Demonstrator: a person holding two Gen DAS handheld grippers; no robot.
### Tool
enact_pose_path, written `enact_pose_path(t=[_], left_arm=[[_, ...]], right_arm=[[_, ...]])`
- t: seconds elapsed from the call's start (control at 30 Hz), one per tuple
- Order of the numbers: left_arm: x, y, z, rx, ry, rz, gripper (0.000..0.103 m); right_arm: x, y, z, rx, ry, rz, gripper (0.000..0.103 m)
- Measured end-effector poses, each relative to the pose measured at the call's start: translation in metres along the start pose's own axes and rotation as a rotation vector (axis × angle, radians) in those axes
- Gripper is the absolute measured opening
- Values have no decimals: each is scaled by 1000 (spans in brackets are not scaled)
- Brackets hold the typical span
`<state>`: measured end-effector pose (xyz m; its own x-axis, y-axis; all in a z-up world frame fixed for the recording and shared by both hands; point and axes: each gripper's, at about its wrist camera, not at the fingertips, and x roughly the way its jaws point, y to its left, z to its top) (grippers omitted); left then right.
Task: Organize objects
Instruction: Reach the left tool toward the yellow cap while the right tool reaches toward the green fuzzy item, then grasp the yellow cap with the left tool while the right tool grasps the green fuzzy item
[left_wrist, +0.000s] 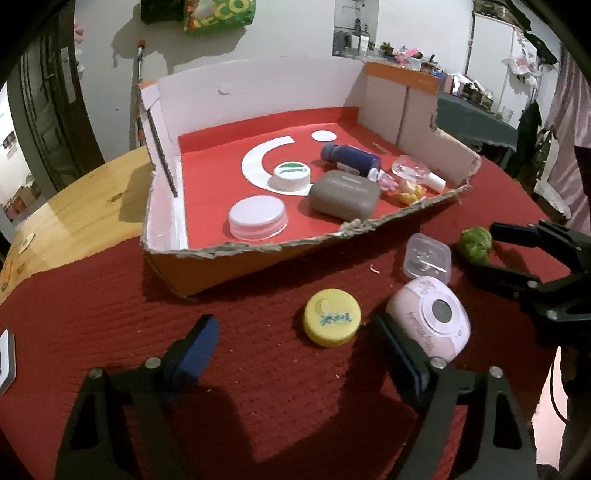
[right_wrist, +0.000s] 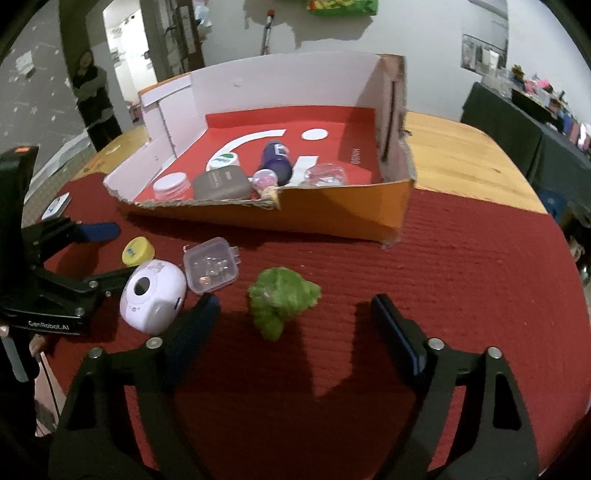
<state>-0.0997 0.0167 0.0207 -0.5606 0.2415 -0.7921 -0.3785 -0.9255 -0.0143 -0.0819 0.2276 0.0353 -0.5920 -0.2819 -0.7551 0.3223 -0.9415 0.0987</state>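
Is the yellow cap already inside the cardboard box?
No, the yellow cap lies on the red cloth, outside the cardboard box.

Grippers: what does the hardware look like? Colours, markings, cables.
Both are matte black, two-finger linkage units with silver pivot bolts and triangular cut-outs in the arms. The left gripper and right gripper carry blue pads on their fingers. Seen from the right wrist, the left unit's body reads "GenRobot.AI" in white and has an orange patch on top. A thin cable hangs beside it.
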Motion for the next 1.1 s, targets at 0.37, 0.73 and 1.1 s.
enact_pose_path(t=[0.37, 0.73, 1.1], left_arm=[[-12, -3, -6, -17, -17, -90, 30], [-60, -11, 6, 18, -128, -108, 30], [-67, -10, 7, 13, -133, -105, 30]], right_arm=[[7, 11, 2, -53, 0, -24, 34], [-37, 12, 19, -55, -94, -10, 34], [-37, 16, 17, -61, -80, -1, 34]])
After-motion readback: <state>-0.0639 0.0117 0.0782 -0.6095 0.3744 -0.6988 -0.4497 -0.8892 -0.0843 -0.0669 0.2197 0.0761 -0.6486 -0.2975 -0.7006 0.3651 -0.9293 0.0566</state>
